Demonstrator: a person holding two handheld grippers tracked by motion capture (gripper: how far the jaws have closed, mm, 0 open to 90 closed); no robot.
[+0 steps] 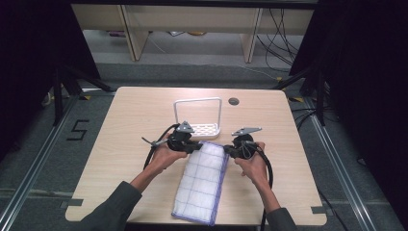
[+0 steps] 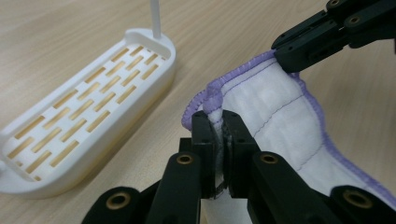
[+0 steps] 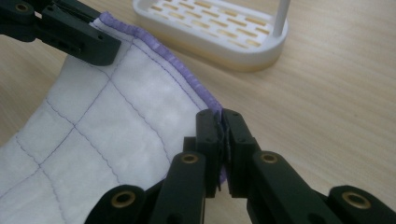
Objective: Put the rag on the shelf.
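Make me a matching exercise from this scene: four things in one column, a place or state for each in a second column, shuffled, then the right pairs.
Things:
1. left gripper
2. right gripper
3. white rack
4. cloth

Places or states:
A. stands beyond the cloth's far edge, slotted base, tall wire handle
B. white with a purple hem, far end pinched, the rest flat on the table
C. shut on the cloth's far left corner
D. shut on the cloth's far right corner

Pairs: 1-C, 2-D, 3-A, 4-B
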